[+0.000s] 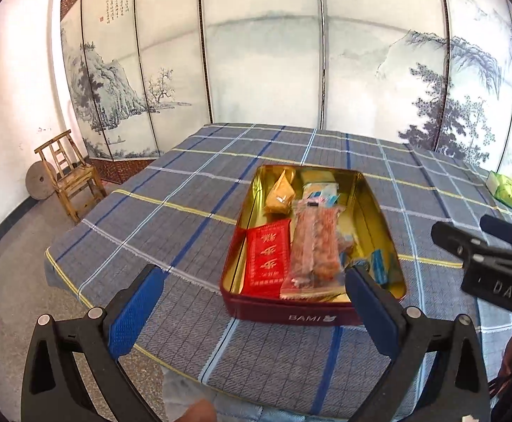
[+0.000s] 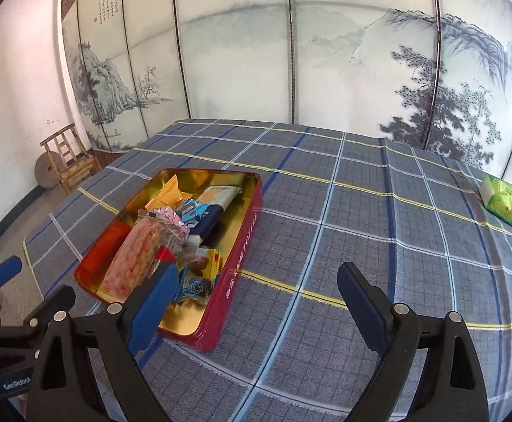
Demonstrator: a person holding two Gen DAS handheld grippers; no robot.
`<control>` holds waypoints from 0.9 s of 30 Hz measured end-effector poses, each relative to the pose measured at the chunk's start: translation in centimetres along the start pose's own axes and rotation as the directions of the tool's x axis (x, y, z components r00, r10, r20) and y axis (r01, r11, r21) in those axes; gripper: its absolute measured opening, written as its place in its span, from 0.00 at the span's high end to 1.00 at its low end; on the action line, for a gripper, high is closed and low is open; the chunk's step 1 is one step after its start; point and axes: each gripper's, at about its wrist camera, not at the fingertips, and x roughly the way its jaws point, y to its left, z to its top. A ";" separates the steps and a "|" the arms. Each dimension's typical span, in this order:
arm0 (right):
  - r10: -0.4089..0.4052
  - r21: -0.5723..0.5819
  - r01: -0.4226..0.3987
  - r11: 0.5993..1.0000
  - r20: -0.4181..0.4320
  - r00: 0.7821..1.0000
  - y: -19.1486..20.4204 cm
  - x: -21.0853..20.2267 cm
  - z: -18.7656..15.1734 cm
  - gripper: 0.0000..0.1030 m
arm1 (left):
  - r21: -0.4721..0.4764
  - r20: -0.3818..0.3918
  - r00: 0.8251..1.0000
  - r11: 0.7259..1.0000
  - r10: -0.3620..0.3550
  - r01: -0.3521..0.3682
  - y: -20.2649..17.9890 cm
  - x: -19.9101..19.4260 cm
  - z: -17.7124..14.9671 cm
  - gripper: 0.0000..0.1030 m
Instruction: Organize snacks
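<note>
Most snacks already lie in the red tin [image 2: 235, 263] near the tabletop's [image 2: 361, 246] front-left corner; one green packet [image 2: 504, 204] remains by the far-right edge. Both the left gripper [image 1: 252, 302] and right gripper [image 2: 256, 302] have jaws spread, empty.

I see a folding screen [image 1: 263, 63] across the back, pale panels painted with ink mountains and pines, calligraphy on its upper left panel. White plaster wall [image 1: 13, 112] at left, scuffed. Against it a wooden chair [image 1: 68, 174], with a round stone disc [image 1: 39, 181] leaning just beside. Speckled grey floor [image 1: 10, 274]. Table under a blue-grey plaid cloth [image 2: 361, 239]. Even daylight.
</note>
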 end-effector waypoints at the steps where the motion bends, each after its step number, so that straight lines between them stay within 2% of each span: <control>1: -0.003 0.003 0.003 1.000 0.002 1.000 -0.2 -0.3 0.0 0.10 | -0.010 0.000 1.000 1.000 -0.011 0.011 -0.2 -0.1 0.4 0.01; 3: -0.011 0.015 0.011 1.000 0.016 1.000 -0.7 -0.9 -0.1 0.10 | -0.021 -0.013 1.000 1.000 -0.012 0.012 -0.5 0.0 0.9 0.01; 6: -0.023 0.041 0.022 0.999 0.024 0.999 -1.7 -1.3 -0.1 0.09 | -0.021 -0.029 0.999 0.999 0.026 -0.027 -1.3 0.3 1.4 0.01; 12: -0.056 0.066 0.054 0.996 0.028 0.998 -3.0 -1.7 -0.3 0.09 | -0.027 -0.057 0.998 1.000 0.000 -0.002 -1.9 1.0 0.9 0.01; 20: -0.060 0.061 0.058 0.996 0.023 0.998 -3.1 -1.7 -0.4 0.09 | -0.023 -0.087 0.996 1.000 -0.020 0.018 -2.1 1.4 0.4 0.01; 27: -0.050 0.058 0.050 0.997 0.004 0.999 -2.8 -1.2 -0.8 0.09 | -0.023 -0.081 0.996 0.999 -0.027 0.025 -1.8 1.4 0.1 0.01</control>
